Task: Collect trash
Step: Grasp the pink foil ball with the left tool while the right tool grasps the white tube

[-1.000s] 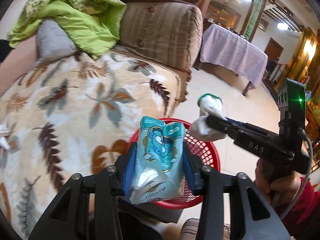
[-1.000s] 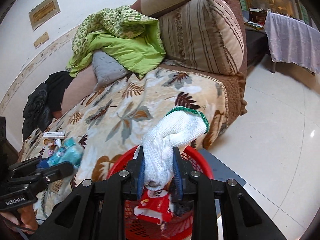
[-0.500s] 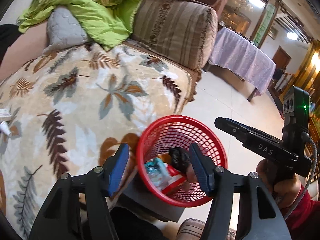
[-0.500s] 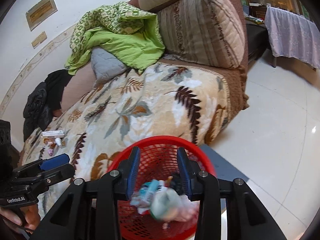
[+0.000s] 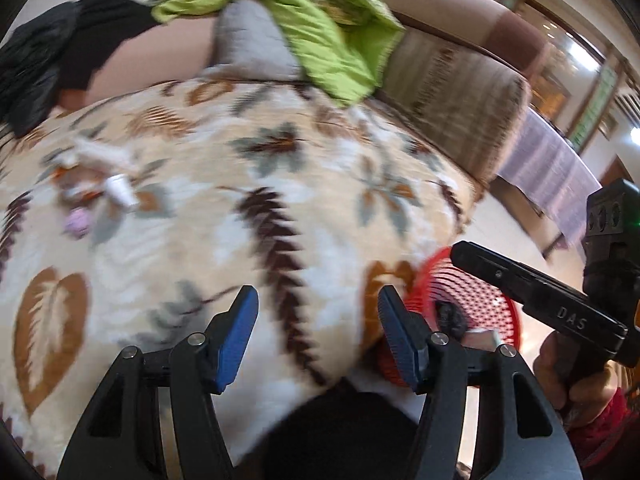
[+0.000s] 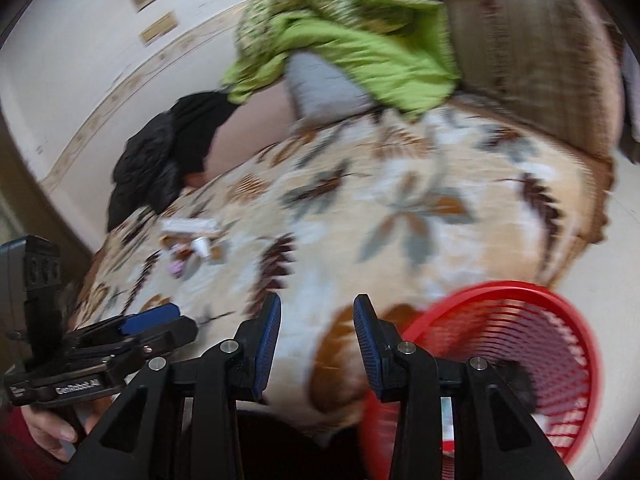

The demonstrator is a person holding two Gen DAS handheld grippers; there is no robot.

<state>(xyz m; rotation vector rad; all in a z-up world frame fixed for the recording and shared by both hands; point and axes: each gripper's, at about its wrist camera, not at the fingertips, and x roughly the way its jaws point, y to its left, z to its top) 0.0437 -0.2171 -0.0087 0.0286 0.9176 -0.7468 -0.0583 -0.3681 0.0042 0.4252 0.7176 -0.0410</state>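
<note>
A red mesh basket [image 6: 520, 344] stands on the floor by the sofa's front edge, at the lower right in both views [image 5: 476, 304], with dropped trash inside. A small pile of trash [image 5: 100, 188] lies on the leaf-patterned blanket [image 5: 280, 184] at the far left; it also shows in the right wrist view [image 6: 192, 240], blurred. My left gripper [image 5: 318, 330] is open and empty over the blanket. My right gripper [image 6: 316, 340] is open and empty, just left of the basket.
A green quilt [image 6: 348, 40] and grey pillow [image 6: 324, 84] lie at the sofa's back, with a black jacket [image 6: 160, 160] at the left. A striped cushion [image 5: 456, 96] forms the armrest. A cloth-covered table [image 5: 548, 168] stands beyond on the tiled floor.
Both grippers dropped their items, the blue packet and the white glove, into the red basket. Both then swung left, away from the basket toward the trash pile on the blanket.
</note>
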